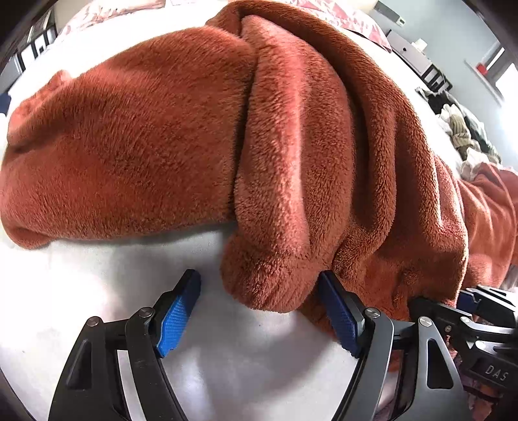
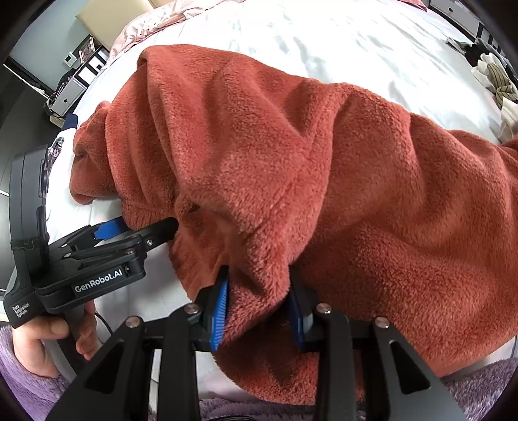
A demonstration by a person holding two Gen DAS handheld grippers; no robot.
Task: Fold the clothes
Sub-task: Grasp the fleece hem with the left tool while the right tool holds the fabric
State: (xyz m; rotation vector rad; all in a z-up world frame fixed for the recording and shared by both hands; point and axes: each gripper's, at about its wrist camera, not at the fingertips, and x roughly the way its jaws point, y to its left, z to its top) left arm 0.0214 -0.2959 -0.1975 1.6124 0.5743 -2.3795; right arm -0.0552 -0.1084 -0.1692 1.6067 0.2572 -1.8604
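A rust-orange fleece garment [image 1: 200, 136] lies bunched on a white bed sheet [image 1: 97, 285]; it also fills the right wrist view [image 2: 291, 168]. My left gripper [image 1: 259, 291] is open, its blue pads on either side of a hanging fold of the fleece, low over the sheet. The left gripper also shows in the right wrist view [image 2: 142, 226], at the garment's near-left edge. My right gripper [image 2: 259, 301] is shut on a thick fold of the fleece at the garment's near edge. Part of the right gripper shows in the left wrist view [image 1: 479, 311].
A pile of other clothes [image 1: 463, 129] lies at the bed's far right, also in the right wrist view [image 2: 498, 84]. Pink pillows [image 2: 155, 22] lie at the head. Shelving [image 2: 74, 84] stands beside the bed. A purple rug [image 2: 479, 379] lies below the bed edge.
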